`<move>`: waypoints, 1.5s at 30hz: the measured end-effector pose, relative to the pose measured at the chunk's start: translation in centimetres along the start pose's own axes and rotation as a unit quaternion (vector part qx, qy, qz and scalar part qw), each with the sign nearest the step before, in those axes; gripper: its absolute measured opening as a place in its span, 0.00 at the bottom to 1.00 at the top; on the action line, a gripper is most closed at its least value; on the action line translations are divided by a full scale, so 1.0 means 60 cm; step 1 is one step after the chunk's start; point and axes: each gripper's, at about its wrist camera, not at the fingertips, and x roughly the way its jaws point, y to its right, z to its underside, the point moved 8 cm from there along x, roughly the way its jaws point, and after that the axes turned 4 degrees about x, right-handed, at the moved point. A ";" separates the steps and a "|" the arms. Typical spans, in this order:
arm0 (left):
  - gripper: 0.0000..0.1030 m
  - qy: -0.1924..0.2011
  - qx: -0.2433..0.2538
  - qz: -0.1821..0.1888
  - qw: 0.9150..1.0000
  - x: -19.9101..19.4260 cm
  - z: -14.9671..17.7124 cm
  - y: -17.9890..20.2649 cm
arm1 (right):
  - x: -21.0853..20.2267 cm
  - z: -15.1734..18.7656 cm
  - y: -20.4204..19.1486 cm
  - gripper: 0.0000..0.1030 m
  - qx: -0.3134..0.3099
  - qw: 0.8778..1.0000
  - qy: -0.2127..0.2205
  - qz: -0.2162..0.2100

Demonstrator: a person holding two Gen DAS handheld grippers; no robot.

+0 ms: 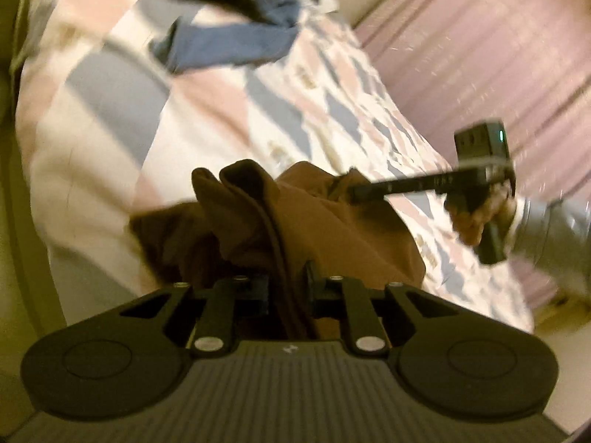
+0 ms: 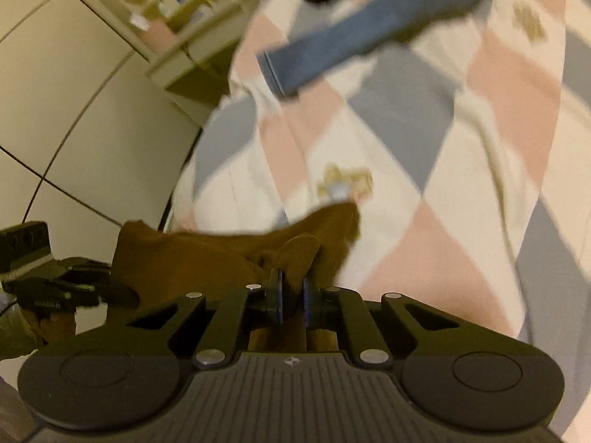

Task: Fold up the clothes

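We are pinching the brown garment (image 1: 258,217) in both the left gripper (image 1: 286,284) and right gripper (image 2: 291,295), lifting it over the checked bed (image 2: 424,140); blur is hiding its shape, and blue clothing (image 2: 354,33) beyond is cut off.

Both tongs, the left tongs (image 1: 286,288) and the right tongs (image 2: 291,295), are black linkages with silver screws, round side discs and a ribbed grey body with a small white logo, while the person's sleeve (image 1: 550,232) is grey.
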 end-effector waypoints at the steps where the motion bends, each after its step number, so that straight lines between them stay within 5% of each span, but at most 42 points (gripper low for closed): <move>1: 0.14 0.003 0.006 -0.005 1.000 0.000 -0.003 -0.001 | -0.003 -0.004 -0.001 0.09 -0.002 1.000 0.005 0.003; 6: 0.14 0.005 0.001 -0.006 1.000 0.002 -0.008 -0.021 | 0.014 -0.008 -0.002 0.12 -0.035 0.998 -0.027 0.036; 12: 0.19 -0.015 -0.016 -0.006 1.000 0.021 0.022 -0.029 | 0.022 -0.003 0.019 0.40 0.022 0.999 -0.004 0.046; 14: 0.22 -0.006 -0.048 -0.003 0.999 0.021 0.021 -0.041 | 0.039 0.001 0.023 0.32 0.026 0.999 -0.012 0.043; 15: 0.22 -0.001 -0.064 -0.001 0.998 0.020 0.018 -0.046 | 0.041 0.002 0.018 0.10 0.007 0.999 -0.010 0.050; 24: 0.15 0.019 0.030 -0.021 0.999 0.001 0.025 0.004 | 0.004 0.003 -0.025 0.10 -0.046 0.997 0.004 0.063; 27: 0.17 0.009 0.022 -0.031 0.999 0.014 0.028 -0.006 | 0.026 0.008 -0.014 0.19 -0.043 0.996 -0.012 0.073; 28: 0.18 0.008 0.012 -0.032 0.999 0.017 0.026 -0.013 | 0.032 0.010 -0.011 0.05 -0.041 0.996 -0.012 0.072; 30: 0.16 0.021 -0.015 -0.025 0.999 0.015 0.018 -0.022 | 0.030 0.007 -0.017 0.05 -0.055 0.996 0.005 0.074; 36: 0.12 0.071 0.021 -0.057 0.996 -0.009 -0.005 -0.013 | 0.002 -0.037 -0.016 0.04 -0.037 0.994 0.064 0.076; 41: 0.18 0.029 0.015 -0.100 0.994 0.040 0.026 -0.062 | 0.091 -0.030 0.046 0.04 0.013 0.994 0.017 0.108; 45: 0.19 0.023 0.012 -0.095 0.995 0.024 0.016 -0.069 | 0.098 -0.022 0.070 0.41 0.083 0.988 0.038 0.128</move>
